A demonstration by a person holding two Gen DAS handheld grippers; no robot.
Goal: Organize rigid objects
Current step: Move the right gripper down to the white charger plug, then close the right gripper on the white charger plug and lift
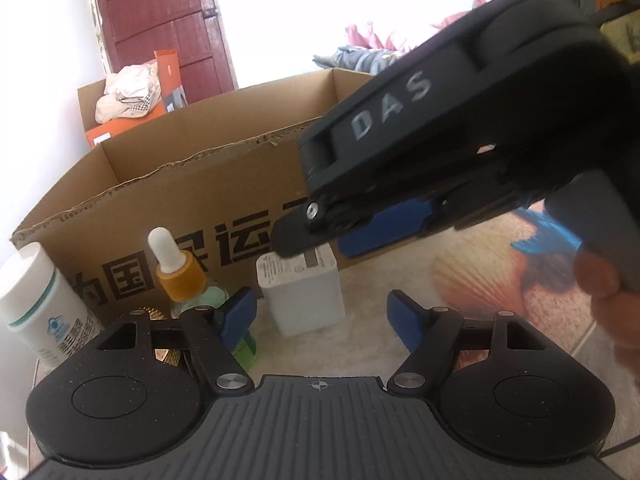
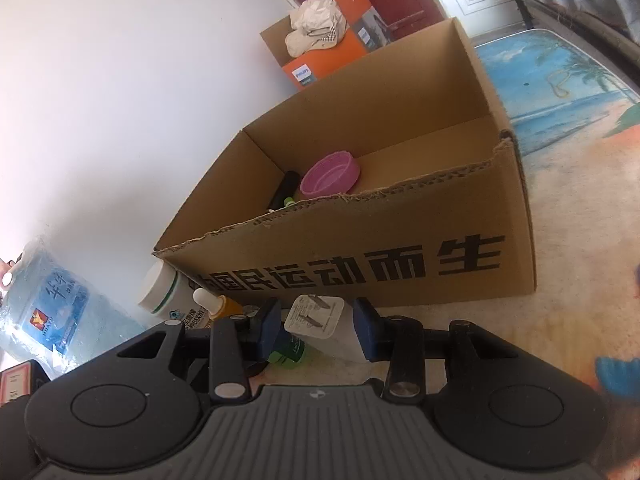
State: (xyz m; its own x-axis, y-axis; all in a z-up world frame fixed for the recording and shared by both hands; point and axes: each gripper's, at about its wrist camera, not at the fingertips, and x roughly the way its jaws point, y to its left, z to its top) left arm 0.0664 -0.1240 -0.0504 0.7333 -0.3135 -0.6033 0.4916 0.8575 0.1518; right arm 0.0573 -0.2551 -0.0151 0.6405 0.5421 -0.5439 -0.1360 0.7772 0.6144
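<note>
The right tool (image 2: 316, 328) has two blue, flat-faced pads on black linkage arms, and they straddle a white charger block (image 2: 320, 320); whether the pads actually press on it cannot be told. The block is a smooth, boxy plastic brick with rounded corners, grey print on its top face and two metal prongs folded flat. It stands on the floor just in front of the cardboard box (image 2: 400, 248).

The left tool (image 1: 320, 316) has the same matte black body and blue pads, standing apart with nothing between them; the block (image 1: 300, 296) lies just beyond them.

To the block's left stands one dropper bottle (image 1: 182, 272), translucent green with an amber collar and a white rubber bulb, and beside that one white cylindrical plastic jar (image 1: 40, 312) with a teal band.

The one corrugated box is open-topped, with a ragged torn rim and bold black characters printed across its front. Inside lie one pink round lid (image 2: 330, 174) and one black tube (image 2: 286, 190).

The floor mat (image 2: 560, 92) is printed with a beach scene.
</note>
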